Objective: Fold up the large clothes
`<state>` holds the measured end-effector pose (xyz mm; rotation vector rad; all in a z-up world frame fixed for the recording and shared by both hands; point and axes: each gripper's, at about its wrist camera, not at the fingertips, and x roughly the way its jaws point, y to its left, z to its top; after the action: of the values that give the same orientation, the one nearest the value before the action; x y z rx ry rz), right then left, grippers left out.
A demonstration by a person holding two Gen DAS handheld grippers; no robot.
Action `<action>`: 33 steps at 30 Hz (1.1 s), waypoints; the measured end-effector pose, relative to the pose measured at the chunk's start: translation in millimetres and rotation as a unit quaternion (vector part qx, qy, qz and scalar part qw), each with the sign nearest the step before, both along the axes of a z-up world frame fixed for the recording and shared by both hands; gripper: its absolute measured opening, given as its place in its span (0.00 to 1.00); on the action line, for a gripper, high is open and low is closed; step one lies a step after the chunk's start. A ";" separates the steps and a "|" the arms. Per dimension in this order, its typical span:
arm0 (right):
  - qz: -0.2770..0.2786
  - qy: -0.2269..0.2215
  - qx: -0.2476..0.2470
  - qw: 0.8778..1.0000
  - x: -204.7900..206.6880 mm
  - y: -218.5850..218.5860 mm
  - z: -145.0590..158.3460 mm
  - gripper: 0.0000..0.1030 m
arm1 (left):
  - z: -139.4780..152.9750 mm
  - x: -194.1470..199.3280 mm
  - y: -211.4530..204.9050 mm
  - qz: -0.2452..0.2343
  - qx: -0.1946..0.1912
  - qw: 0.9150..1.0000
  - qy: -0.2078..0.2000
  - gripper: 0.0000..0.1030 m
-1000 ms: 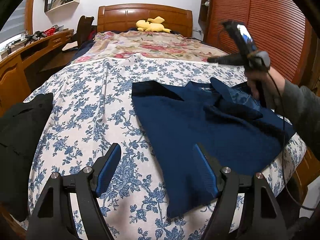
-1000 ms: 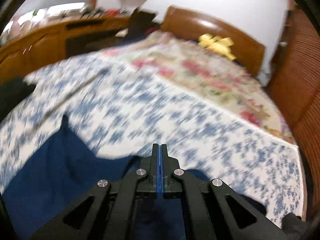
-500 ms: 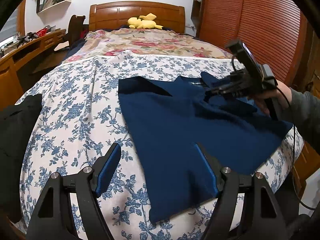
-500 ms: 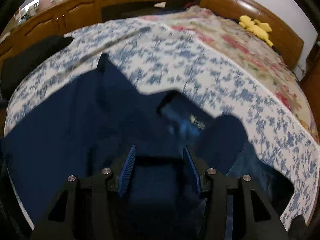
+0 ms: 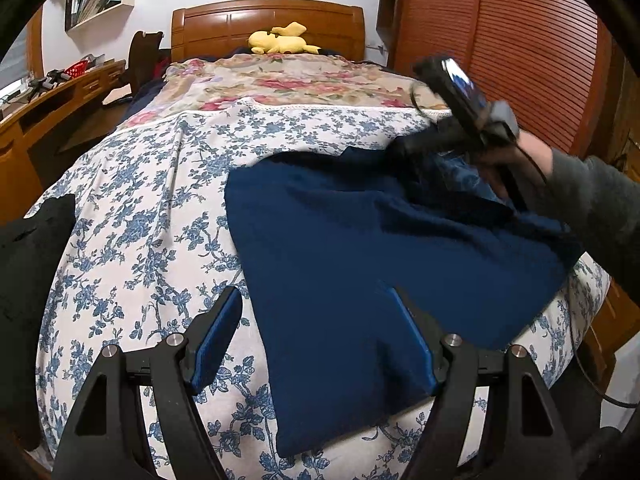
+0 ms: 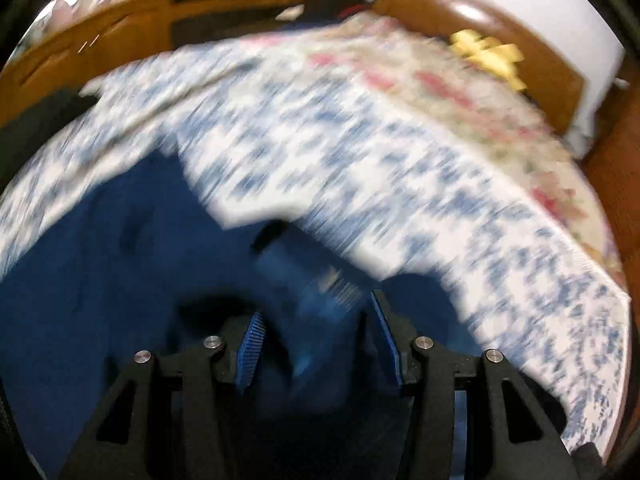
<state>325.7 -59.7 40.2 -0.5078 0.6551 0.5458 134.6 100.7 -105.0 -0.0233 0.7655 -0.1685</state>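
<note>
A large dark blue garment [image 5: 360, 264] lies spread on the floral bedspread [image 5: 152, 208], partly folded, its lower edge near the bed's near end. My left gripper [image 5: 316, 320] is open and empty, held just above the garment's near left corner. My right gripper [image 6: 316, 320] is open over the bunched collar area [image 6: 320, 280]; that view is blurred by motion. It also shows in the left wrist view [image 5: 404, 148] at the garment's far right, held by a hand.
A black garment [image 5: 28, 280] lies at the bed's left edge. A yellow plush toy [image 5: 280, 40] sits by the wooden headboard [image 5: 268, 20]. A wooden desk [image 5: 48, 96] stands left; a slatted wooden wardrobe [image 5: 520, 48] stands right.
The right gripper went from shut and raised to open, came down onto the collar area and is now swinging fast. The left gripper stays open, now closer over the garment's near corner.
</note>
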 end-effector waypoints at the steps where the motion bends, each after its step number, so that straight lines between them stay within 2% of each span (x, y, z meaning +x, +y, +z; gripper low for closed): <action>1: -0.022 -0.017 0.013 1.000 8.1 -4.6 8.0 0.50 | -0.1 -0.1 -0.5 0.000 0.001 1.000 0.001 0.73; 3: -0.077 -0.031 0.056 0.995 25.6 -22.4 26.1 0.50 | -0.4 0.5 -0.6 0.002 0.002 1.000 0.003 0.73; 6: -0.084 -0.013 0.103 0.991 35.4 -45.6 40.4 0.50 | -0.7 1.7 -1.6 0.001 0.003 1.000 0.004 0.73; 9: -0.054 0.000 0.093 0.994 28.1 -54.1 34.4 0.50 | -0.7 4.9 -3.6 -0.002 0.001 1.000 0.003 0.73; 16: 0.025 0.073 0.071 0.994 -5.4 -51.2 -5.9 0.50 | 0.7 11.0 -16.2 -0.013 -0.009 1.000 -0.001 0.73; 19: 0.041 0.103 0.062 0.992 -14.2 -47.1 -26.4 0.50 | -0.5 11.3 -22.1 -0.018 -0.009 1.000 0.001 0.73; 23: 0.036 0.151 0.038 0.987 -4.7 -41.7 -58.5 0.50 | -0.8 8.3 -26.8 -0.022 -0.007 1.000 0.003 0.73; 25: 0.040 0.171 0.033 0.984 -1.4 -38.4 -65.9 0.39 | -1.5 7.2 -27.5 -0.021 -0.007 1.000 0.005 0.73; 26: 0.046 0.174 0.032 0.983 0.2 -37.9 -67.7 0.26 | -1.8 7.1 -27.1 -0.021 -0.007 1.000 0.005 0.73; 27: 0.053 0.175 0.031 0.983 1.0 -37.1 -66.6 0.07 | -2.3 6.6 -26.6 -0.020 -0.007 1.000 0.006 0.73; 29: 0.068 0.165 0.025 0.984 1.2 -33.6 -60.1 0.06 | -2.8 6.8 -25.7 -0.019 -0.007 1.000 0.007 0.73; 31: 0.060 0.120 0.011 0.991 -2.1 -29.1 -46.5 0.06 | -3.0 7.2 -24.8 -0.017 -0.007 1.000 0.007 0.73; 33: 0.047 0.082 0.019 0.995 -1.3 -25.1 -29.0 0.05 | -2.6 7.6 -24.0 -0.016 -0.008 1.000 0.006 0.73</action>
<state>324.5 -84.8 11.2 -0.4617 0.7787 0.6928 142.2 76.7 -107.6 -0.0270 0.7774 -0.2059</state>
